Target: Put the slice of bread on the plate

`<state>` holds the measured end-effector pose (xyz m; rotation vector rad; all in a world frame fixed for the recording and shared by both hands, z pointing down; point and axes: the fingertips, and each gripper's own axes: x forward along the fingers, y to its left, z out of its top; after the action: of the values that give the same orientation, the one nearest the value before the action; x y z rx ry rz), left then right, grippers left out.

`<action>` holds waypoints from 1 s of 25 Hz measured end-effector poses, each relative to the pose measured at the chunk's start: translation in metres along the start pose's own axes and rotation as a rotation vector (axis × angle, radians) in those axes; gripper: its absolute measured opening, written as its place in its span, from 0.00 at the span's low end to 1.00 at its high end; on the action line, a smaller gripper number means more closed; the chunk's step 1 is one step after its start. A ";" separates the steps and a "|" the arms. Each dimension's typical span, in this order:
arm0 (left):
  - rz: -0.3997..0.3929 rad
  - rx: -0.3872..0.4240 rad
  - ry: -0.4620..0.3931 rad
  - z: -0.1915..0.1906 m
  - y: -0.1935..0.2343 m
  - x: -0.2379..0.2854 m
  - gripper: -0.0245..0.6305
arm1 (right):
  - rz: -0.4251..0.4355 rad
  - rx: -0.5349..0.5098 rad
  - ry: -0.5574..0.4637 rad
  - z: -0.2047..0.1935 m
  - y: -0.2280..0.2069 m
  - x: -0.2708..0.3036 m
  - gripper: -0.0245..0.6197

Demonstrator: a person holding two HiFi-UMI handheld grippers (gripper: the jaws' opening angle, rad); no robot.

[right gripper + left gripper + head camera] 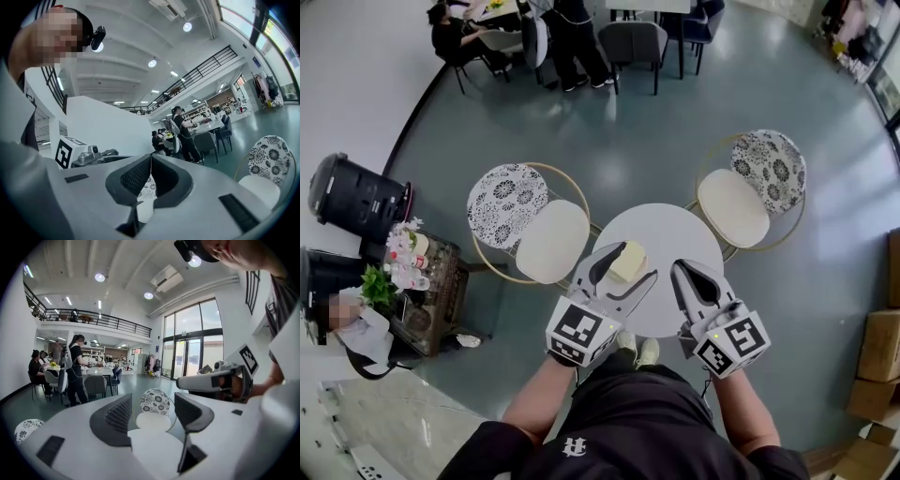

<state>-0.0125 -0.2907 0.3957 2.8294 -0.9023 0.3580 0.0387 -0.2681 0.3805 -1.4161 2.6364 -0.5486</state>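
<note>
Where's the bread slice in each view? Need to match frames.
Head view: bread slice at centre, on the round white table, framed by the left gripper jaws.
Left gripper view: not in it.
Right gripper view: not in it.
Shared landmark: the patterned chair right of the table.

Two grippers are counted, the left gripper point(637, 261) and the right gripper point(694, 272), above one round table point(661, 234) on which one bread slice point(626, 263) is seen. Two patterned chairs point(551, 242) point(733, 208) are placed beside it. Two black drums point(356, 197) point(323, 277) and one side table point(441, 286) are seen at left, at least three boxes point(883, 344) at right. Three bystanders point(455, 37) point(577, 37) point(356, 333) are counted.
</note>
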 end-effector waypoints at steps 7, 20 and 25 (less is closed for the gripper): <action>0.037 -0.020 -0.100 0.034 -0.014 -0.027 0.34 | 0.033 -0.048 -0.028 0.022 0.021 -0.013 0.05; 0.093 -0.028 -0.180 0.063 -0.048 -0.049 0.05 | 0.090 -0.100 -0.064 0.045 0.049 -0.034 0.05; 0.109 -0.033 -0.194 0.066 -0.052 -0.052 0.05 | 0.103 -0.120 -0.058 0.046 0.056 -0.039 0.05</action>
<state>-0.0109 -0.2339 0.3149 2.8277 -1.0915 0.0802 0.0282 -0.2199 0.3146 -1.2950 2.7180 -0.3387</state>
